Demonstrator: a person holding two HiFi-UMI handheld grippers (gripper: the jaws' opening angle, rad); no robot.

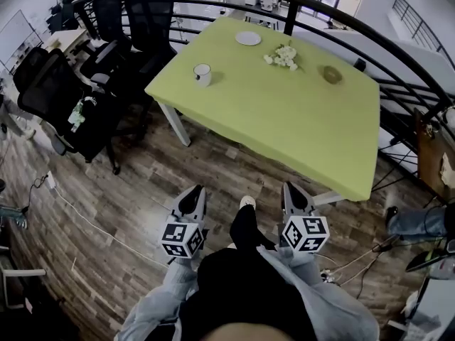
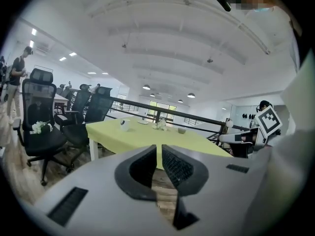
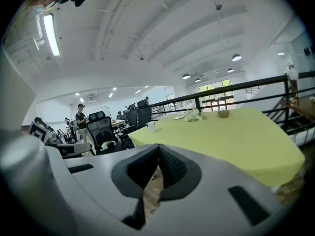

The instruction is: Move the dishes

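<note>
A table under a yellow-green cloth (image 1: 284,119) stands ahead of me. On it are a white mug (image 1: 202,73), a white plate (image 1: 248,38), a bunch of white flowers (image 1: 283,55) and a small olive bowl (image 1: 332,74). Both grippers hang low over the wooden floor, short of the table's near edge and apart from every dish. My left gripper (image 1: 193,190) (image 2: 159,149) is shut with nothing in it. My right gripper (image 1: 293,187) (image 3: 158,146) is shut and empty too. The gripper views show the mug (image 2: 125,125) (image 3: 151,126) and the bowl (image 2: 181,130) (image 3: 223,113) far off.
Black office chairs (image 1: 71,98) crowd the table's left side. A black railing (image 1: 341,20) curves behind and to the right of it. Cables (image 1: 92,226) run over the floor. A person stands far left (image 2: 17,77); someone's leg (image 1: 419,222) shows at right.
</note>
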